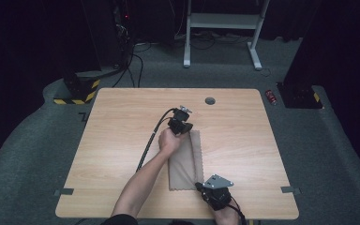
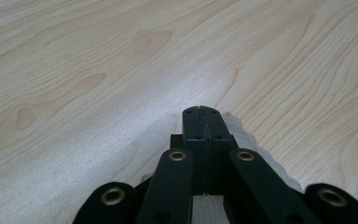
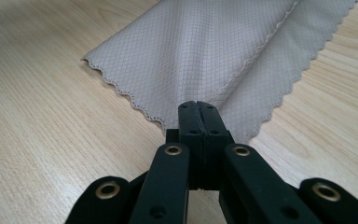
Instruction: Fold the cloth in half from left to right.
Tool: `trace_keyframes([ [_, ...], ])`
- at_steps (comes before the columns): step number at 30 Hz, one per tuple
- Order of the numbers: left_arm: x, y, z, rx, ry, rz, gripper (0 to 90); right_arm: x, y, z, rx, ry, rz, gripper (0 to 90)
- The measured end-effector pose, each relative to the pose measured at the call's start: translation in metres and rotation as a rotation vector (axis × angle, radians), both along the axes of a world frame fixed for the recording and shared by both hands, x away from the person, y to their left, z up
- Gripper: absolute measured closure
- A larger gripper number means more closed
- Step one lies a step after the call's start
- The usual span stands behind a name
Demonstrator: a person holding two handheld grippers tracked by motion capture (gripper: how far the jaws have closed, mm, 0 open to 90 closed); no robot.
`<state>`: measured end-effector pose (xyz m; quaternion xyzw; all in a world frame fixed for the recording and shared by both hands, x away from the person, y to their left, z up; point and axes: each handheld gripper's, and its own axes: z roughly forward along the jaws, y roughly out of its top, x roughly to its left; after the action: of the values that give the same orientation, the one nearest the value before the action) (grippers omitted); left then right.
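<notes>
Starting at the left of the high view: I've got a black-and-yellow striped block (image 1: 77,96) on the grey carpet just off the far-left corner of the table (image 1: 122,140), plus a grey tape tab (image 1: 63,191) at the near-left edge. No writing I can read on any of it.

Moving in, the left gripper (image 1: 185,127) sits mid-table at the far end of the cloth (image 1: 183,161). In the left gripper view its jaws are pressed tight together, with the scalloped cloth edge (image 2: 249,137) peeking out beneath and to the side of them, so it looks like they're pinching that far corner.

The cloth itself is a beige, grid-textured piece with a zigzag edge, folded into a long strip running from mid-table toward the near edge.

The right gripper (image 1: 199,187) is at the cloth's near end, the jaws closed and clamped on the near corner (image 3: 205,70).

Further right: a round grey grommet (image 1: 210,101) in the tabletop, another tape tab (image 1: 290,190), and a small red can (image 1: 272,97) on the floor, label too small to read.
</notes>
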<state>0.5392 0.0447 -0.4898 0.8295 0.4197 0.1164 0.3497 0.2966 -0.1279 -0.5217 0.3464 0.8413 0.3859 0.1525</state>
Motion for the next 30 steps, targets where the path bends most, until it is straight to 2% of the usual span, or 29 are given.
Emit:
trace_keyframes([
  [6,0.001,-0.006,-0.002,0.010,-0.002,-0.001,90.0,0.000,-0.001,-0.001,0.004,0.002,-0.004,90.0],
  [9,0.003,-0.009,-0.003,-0.007,0.008,-0.008,90.0,-0.001,-0.003,-0.001,0.009,0.004,-0.010,90.0],
  [19,0.005,-0.023,-0.004,-0.001,0.008,-0.024,90.0,-0.001,-0.008,0.000,0.008,0.005,-0.029,89.9],
  [29,0.007,-0.032,-0.007,0.012,0.009,-0.028,90.0,-0.001,-0.010,-0.001,0.017,0.012,-0.043,89.8],
  [30,0.007,-0.033,-0.008,0.023,0.003,-0.028,90.0,-0.001,-0.012,-0.001,0.018,0.013,-0.047,89.8],
])
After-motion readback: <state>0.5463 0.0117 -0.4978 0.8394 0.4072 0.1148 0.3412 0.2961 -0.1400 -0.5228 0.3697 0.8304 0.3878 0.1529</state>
